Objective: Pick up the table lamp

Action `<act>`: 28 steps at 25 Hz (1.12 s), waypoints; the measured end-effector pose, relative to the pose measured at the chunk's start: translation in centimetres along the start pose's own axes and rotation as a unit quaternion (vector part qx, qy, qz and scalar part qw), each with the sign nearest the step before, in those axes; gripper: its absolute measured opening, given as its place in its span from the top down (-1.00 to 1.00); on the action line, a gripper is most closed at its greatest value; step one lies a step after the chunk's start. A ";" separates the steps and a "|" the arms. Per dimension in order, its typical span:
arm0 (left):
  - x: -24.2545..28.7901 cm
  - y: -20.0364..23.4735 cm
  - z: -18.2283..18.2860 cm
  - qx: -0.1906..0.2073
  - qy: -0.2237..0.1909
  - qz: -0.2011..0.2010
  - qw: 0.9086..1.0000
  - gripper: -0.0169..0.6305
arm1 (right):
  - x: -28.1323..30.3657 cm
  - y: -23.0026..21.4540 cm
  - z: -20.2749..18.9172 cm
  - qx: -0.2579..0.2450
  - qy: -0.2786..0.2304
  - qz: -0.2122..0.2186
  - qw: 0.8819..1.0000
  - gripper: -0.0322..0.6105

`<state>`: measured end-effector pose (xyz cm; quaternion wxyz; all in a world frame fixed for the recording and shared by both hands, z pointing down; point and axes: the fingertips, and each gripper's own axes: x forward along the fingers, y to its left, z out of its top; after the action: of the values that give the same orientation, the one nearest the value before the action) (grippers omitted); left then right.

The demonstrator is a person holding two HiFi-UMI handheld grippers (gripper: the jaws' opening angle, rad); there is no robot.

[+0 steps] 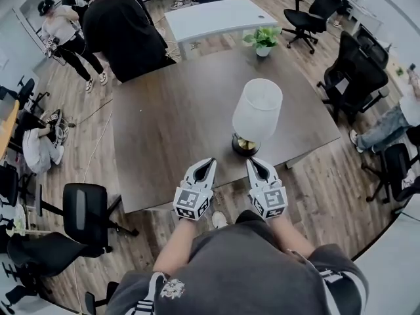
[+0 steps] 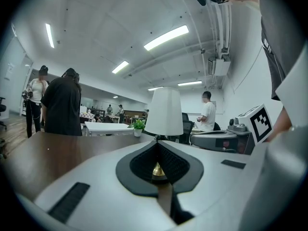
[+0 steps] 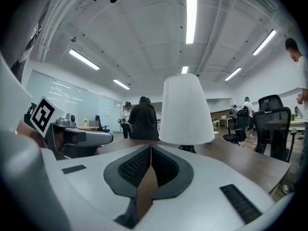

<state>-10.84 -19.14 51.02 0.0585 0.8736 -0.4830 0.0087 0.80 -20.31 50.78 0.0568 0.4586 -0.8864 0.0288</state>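
Note:
The table lamp stands upright on the brown table (image 1: 170,117), near its front edge: a white shade (image 1: 257,110) over a dark and brass base (image 1: 245,144). My left gripper (image 1: 211,161) and right gripper (image 1: 251,161) hover side by side at that edge, just short of the base, pointing level at it. Both are shut with nothing held. In the left gripper view the shade (image 2: 164,112) rises beyond the closed tips (image 2: 157,142), and the brass base (image 2: 157,170) shows through the hollow between the pads. The right gripper view has the shade (image 3: 186,110) just right of its tips (image 3: 150,147).
A small potted plant (image 1: 264,39) sits at the table's far edge, with a white table (image 1: 216,18) behind it. A person in black (image 1: 121,25) stands at the far left corner. Office chairs (image 1: 85,209) (image 1: 354,77) ring the table.

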 end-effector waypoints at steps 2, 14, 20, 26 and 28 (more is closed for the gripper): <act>0.5 0.5 -0.4 -0.003 0.003 -0.004 1.000 0.93 | 0.5 -0.4 -0.6 0.001 0.008 -0.011 1.000 0.81; 3.9 2.9 -3.2 -0.005 0.012 -0.012 1.000 0.92 | 3.7 -3.1 -4.4 -0.012 0.028 -0.041 0.999 0.81; 6.9 4.0 -5.2 -0.009 0.019 -0.001 1.000 0.92 | 5.6 -5.4 -7.2 -0.009 0.030 -0.061 0.998 0.80; 10.1 4.5 -6.7 -0.012 0.019 0.005 1.000 0.92 | 8.6 -7.4 -10.0 -0.012 0.040 -0.071 0.997 0.57; 10.7 5.0 -7.1 -0.013 0.021 0.008 1.000 0.93 | 9.4 -8.4 -10.8 -0.008 0.045 -0.082 0.996 0.52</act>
<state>-9.06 -29.97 59.31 0.0797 0.8688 -0.4883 0.0216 3.08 -31.70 62.71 0.1025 0.5275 -0.8425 0.0373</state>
